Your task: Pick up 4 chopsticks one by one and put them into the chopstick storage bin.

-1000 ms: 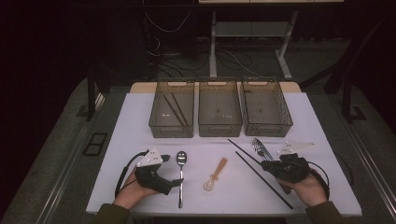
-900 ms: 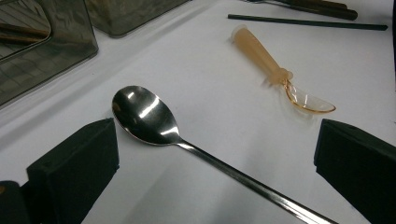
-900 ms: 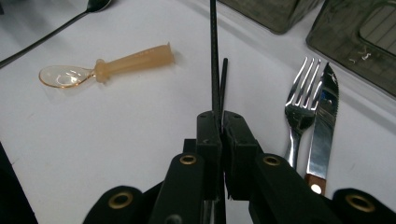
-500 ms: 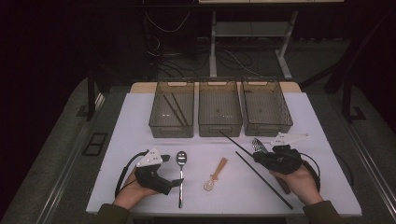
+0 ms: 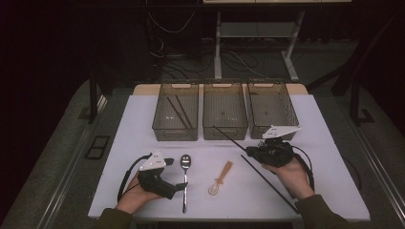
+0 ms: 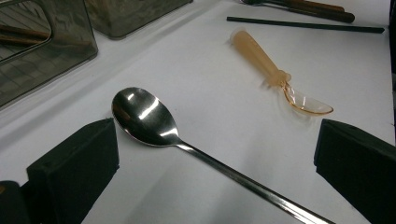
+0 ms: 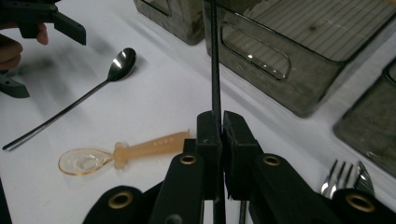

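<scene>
My right gripper (image 5: 249, 151) (image 7: 221, 125) is shut on a thin black chopstick (image 5: 229, 138) (image 7: 215, 65), held above the table with its far end pointing at the middle bin (image 5: 225, 125). A second black chopstick (image 5: 270, 183) lies on the white table by my right hand. My left gripper (image 5: 179, 187) (image 6: 215, 135) rests on the table, open, with the metal spoon (image 5: 185, 183) (image 6: 144, 116) lying between its jaws, untouched. An orange plastic spoon (image 5: 220, 178) (image 6: 273, 70) (image 7: 126, 151) lies between the two grippers.
Three dark see-through bins stand in a row at the back; the left bin (image 5: 165, 126) holds chopsticks, the right bin (image 5: 286, 126) sits just beyond my right gripper. A fork and a knife (image 7: 348, 179) lie under my right hand. The table's front edge (image 5: 229, 218) is close.
My right gripper has lifted and moved up-left toward the bins, carrying the chopstick off the table. The left gripper and both spoons have stayed put.
</scene>
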Motion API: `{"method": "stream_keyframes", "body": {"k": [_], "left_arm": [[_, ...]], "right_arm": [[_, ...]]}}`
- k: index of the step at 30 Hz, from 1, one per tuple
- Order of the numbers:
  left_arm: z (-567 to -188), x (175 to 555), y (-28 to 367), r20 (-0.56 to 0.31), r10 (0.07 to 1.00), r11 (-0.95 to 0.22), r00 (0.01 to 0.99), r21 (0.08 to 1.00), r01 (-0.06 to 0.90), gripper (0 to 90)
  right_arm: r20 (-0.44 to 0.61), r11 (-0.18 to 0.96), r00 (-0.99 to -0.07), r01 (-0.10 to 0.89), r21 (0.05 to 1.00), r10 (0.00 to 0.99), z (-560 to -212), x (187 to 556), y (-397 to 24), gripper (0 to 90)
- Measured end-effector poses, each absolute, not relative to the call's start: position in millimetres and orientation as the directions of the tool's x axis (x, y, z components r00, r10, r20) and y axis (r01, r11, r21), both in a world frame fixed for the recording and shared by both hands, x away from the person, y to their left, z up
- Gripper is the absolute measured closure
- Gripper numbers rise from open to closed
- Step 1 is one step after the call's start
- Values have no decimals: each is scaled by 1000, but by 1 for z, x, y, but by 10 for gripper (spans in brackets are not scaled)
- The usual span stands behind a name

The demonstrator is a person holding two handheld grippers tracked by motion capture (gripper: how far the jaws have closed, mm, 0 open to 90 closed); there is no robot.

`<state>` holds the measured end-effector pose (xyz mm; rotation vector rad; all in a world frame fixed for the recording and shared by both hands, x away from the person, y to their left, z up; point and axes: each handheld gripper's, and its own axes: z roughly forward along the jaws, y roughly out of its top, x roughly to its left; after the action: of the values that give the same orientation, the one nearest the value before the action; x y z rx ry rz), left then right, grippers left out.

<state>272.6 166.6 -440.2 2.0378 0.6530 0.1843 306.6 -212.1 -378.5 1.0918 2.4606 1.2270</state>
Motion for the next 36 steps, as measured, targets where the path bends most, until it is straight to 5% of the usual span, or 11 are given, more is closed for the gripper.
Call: {"method": "stream_keyframes", "body": {"k": [36], "left_arm": [[-440, 272, 165, -127, 506, -402, 853, 840, 364, 0]], "right_arm": [[181, 357, -701, 547, 757, 690, -345, 371, -135, 860]]}}
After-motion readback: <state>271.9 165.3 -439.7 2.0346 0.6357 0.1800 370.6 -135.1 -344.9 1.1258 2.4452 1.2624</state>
